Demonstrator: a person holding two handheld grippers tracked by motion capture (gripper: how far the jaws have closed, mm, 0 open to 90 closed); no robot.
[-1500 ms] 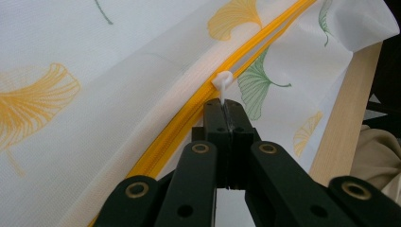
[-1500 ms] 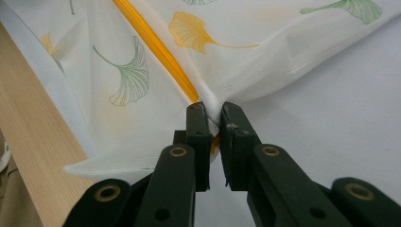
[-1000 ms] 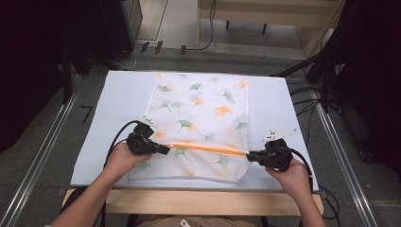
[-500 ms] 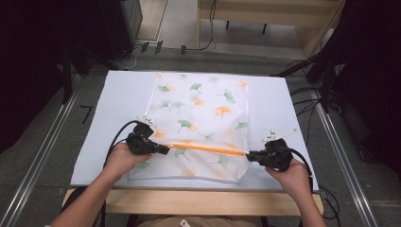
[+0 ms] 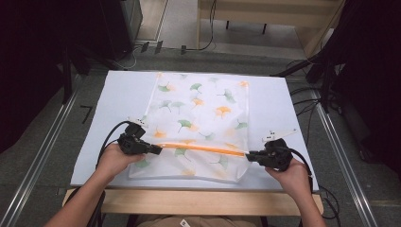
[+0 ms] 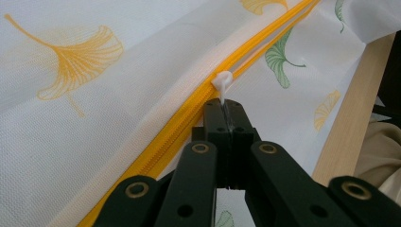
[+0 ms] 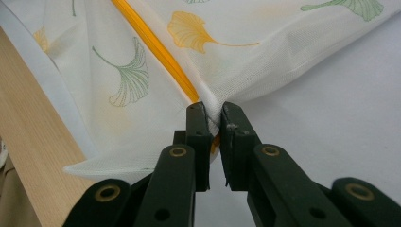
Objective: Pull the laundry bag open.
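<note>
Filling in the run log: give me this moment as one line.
left gripper: shut on zipper pull | right gripper: shut on bag corner | mesh bag: flat on table | zipper: taut

So it's a white mesh bag point(image 5: 198, 123) with green and orange ginkgo leaves printed all over, lying flat on the desk's near half. An orange zipper point(image 5: 203, 148) runs across it close to the near edge, and its little white pull tab point(image 6: 222, 84) stands up from the track.
</note>
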